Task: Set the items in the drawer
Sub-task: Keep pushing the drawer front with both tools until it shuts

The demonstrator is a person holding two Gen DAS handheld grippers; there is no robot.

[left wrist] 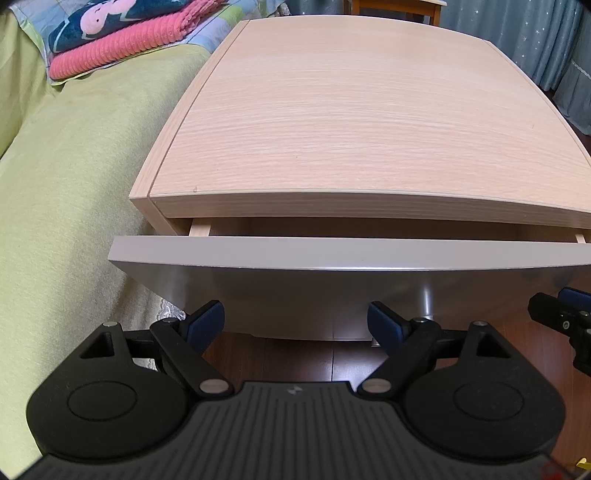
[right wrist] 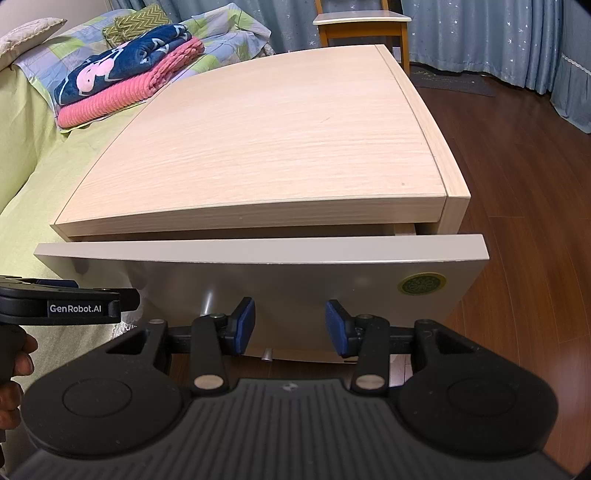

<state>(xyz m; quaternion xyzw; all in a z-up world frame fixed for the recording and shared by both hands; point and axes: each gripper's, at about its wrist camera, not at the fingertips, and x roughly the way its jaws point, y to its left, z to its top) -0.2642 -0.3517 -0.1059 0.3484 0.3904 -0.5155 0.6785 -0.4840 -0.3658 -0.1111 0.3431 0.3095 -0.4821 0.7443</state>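
A light wood nightstand (left wrist: 362, 110) (right wrist: 258, 147) stands beside a bed. Its top drawer (left wrist: 332, 253) (right wrist: 258, 251), with a pale grey front, is pulled out a few centimetres; only a narrow slit of its inside shows. A metal handle (left wrist: 426, 299) (right wrist: 266, 354) hangs low on the drawer front. My left gripper (left wrist: 295, 325) is open in front of the drawer, below its top edge, with nothing between the blue pads. My right gripper (right wrist: 290, 325) is open too, close to the drawer front near the handle, and holds nothing. No loose item shows.
A bed with a yellow-green sheet (left wrist: 66, 184) (right wrist: 22, 166) lies left of the nightstand, with folded pink and navy blankets (left wrist: 122, 40) (right wrist: 125, 81) on it. A wooden chair (right wrist: 362, 26) and blue curtains (right wrist: 498, 33) stand behind. Dark wood floor (right wrist: 524, 184) stretches to the right.
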